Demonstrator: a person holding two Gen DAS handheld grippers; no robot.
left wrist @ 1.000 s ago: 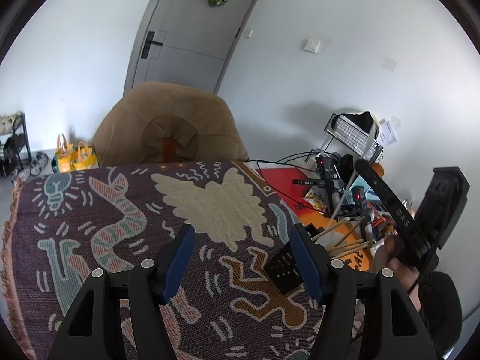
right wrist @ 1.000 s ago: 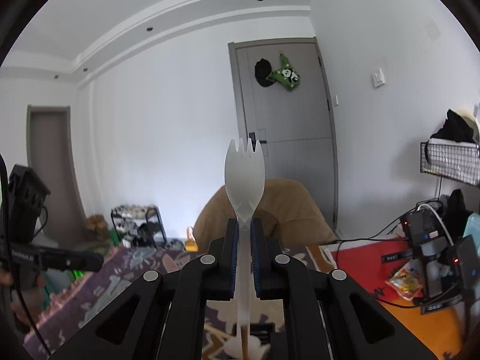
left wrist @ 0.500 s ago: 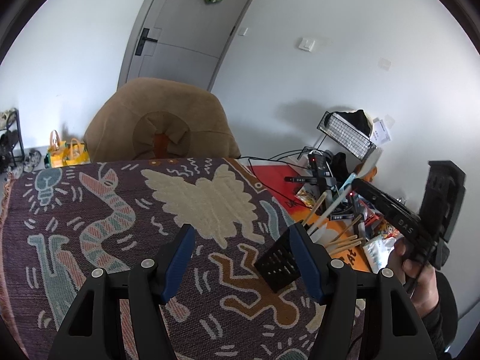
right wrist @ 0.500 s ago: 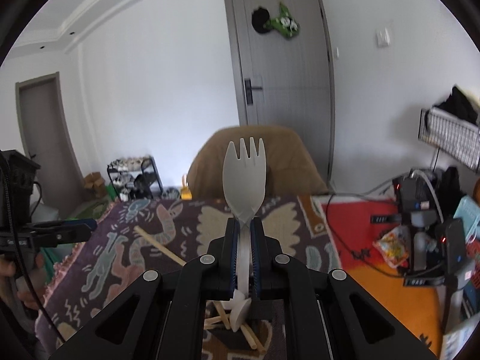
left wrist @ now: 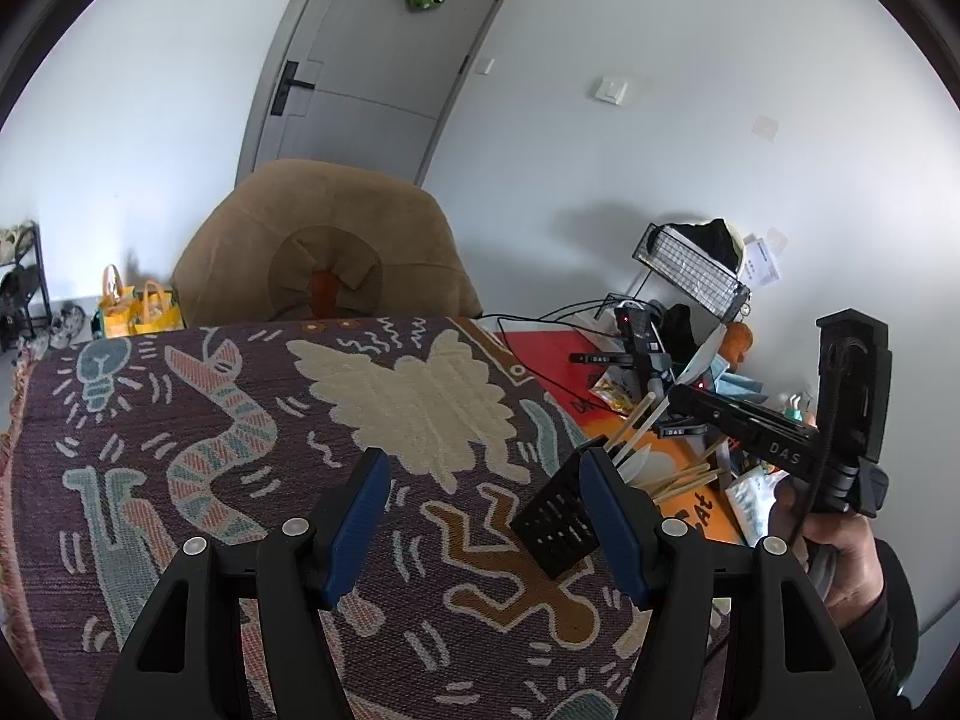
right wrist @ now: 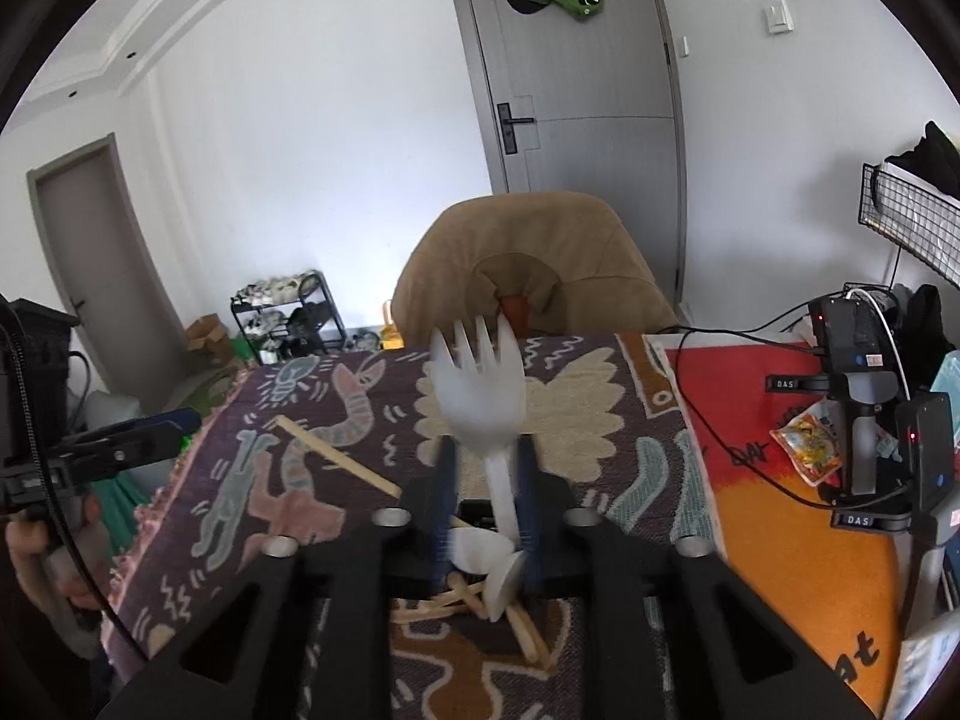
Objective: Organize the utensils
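A white plastic spork stands between the jaws of my right gripper, tilted left and blurred. The jaws are opening and stand wider than its handle, so the pads no longer press on it. Right under them is a black slotted holder with white spoons and wooden sticks in it. In the left wrist view the holder leans at the table's right side, partly behind a blue finger. My left gripper hangs open over the patterned cloth, nothing between its fingers. One wooden stick lies loose on the cloth.
A tan padded chair stands behind the table. To the right, an orange and red mat carries cables, black devices and a snack packet. A wire rack hangs on the right wall. A shoe rack stands at the left.
My right gripper tipped downward over the holder and its jaws, which were shut on the spork, have parted. The spork now leans left. The left gripper has kept still and open.
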